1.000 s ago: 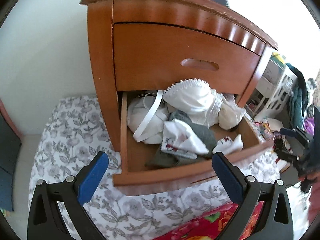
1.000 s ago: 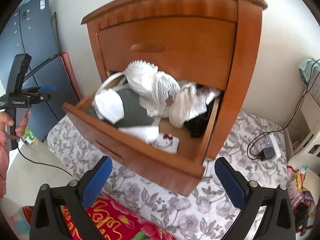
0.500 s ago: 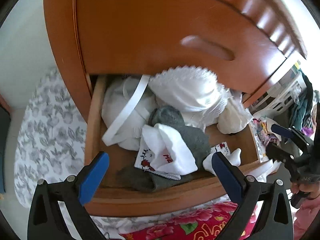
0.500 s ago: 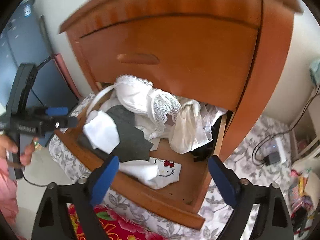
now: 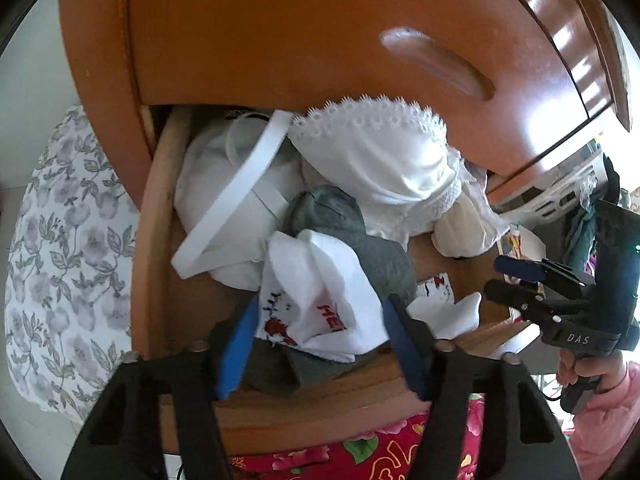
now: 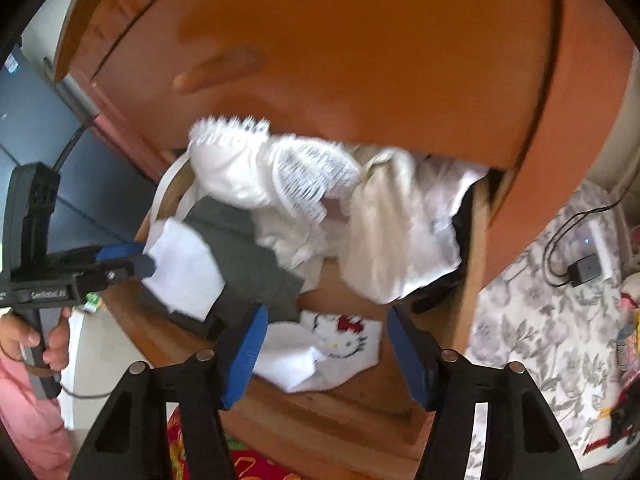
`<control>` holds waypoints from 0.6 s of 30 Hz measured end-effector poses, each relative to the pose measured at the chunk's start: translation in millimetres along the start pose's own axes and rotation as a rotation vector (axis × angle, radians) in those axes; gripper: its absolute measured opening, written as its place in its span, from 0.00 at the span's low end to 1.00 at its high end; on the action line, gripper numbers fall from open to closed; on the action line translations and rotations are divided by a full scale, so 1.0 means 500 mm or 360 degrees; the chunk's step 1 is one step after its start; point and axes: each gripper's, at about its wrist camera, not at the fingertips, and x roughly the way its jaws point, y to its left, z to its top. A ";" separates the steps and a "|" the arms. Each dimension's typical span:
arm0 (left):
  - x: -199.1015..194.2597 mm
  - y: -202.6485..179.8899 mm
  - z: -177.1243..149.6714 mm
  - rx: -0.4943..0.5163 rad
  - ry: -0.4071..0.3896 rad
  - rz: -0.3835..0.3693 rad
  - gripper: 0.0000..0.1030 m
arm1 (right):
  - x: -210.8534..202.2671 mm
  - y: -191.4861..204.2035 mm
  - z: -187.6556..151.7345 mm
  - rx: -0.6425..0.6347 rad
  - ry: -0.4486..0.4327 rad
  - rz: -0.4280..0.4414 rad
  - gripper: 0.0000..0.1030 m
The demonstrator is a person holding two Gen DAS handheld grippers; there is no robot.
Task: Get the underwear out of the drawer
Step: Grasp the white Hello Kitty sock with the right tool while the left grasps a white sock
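The left tongs [image 5: 320, 320] have just been closing, and their blue pads now flank a white printed garment [image 5: 316, 292] at 6 o'clock in the open drawer [image 5: 160, 208], whether pressing it I cannot tell. The right tongs [image 6: 324, 344], also just closing, stand released around a white cat-print piece [image 6: 340, 336] lying on the drawer floor at 6 o'clock.

Grey garment [image 5: 348, 240] mostly buried under white underwear [image 5: 316, 300]; right view blurred.

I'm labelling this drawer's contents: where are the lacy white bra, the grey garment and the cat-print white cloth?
lacy white bra [image 5: 384, 152], left wrist view, on the smooth cup below the lace edge.
grey garment [image 5: 372, 252], left wrist view, on its flat middle.
cat-print white cloth [image 6: 340, 340], right wrist view, on the printed face.
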 end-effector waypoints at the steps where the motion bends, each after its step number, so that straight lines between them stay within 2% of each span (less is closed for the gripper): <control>1: 0.003 -0.002 -0.001 -0.0002 0.0012 -0.0008 0.47 | 0.008 0.003 -0.002 -0.0006 0.0049 0.0013 0.63; 2: 0.006 -0.003 0.000 -0.0004 0.0019 -0.0016 0.42 | 0.014 0.003 -0.003 0.0000 0.0088 0.0033 0.63; 4: 0.013 -0.008 -0.002 -0.0008 0.0030 -0.0026 0.40 | 0.032 0.003 -0.007 0.0034 0.0170 0.0094 0.63; 9: 0.028 -0.012 0.000 -0.0011 0.0053 -0.0006 0.40 | 0.061 0.006 -0.012 0.0073 0.0252 0.0165 0.62; 14: 0.040 -0.020 0.003 -0.0012 0.0065 0.0001 0.39 | 0.101 0.025 -0.013 0.0117 0.0360 0.0213 0.55; 15: 0.042 -0.019 0.002 -0.0020 0.0064 -0.0001 0.36 | 0.106 0.027 -0.013 0.0119 0.0367 0.0206 0.50; 16: 0.043 -0.018 0.001 -0.0029 0.0061 -0.0002 0.28 | 0.111 0.030 -0.014 0.0122 0.0367 0.0211 0.48; 17: 0.044 -0.016 0.000 -0.0038 0.0057 -0.0010 0.18 | 0.107 0.034 -0.005 0.0130 0.0365 0.0217 0.41; 18: 0.045 -0.014 -0.002 -0.0048 0.0054 -0.0023 0.14 | 0.107 0.035 -0.007 0.0140 0.0355 0.0219 0.33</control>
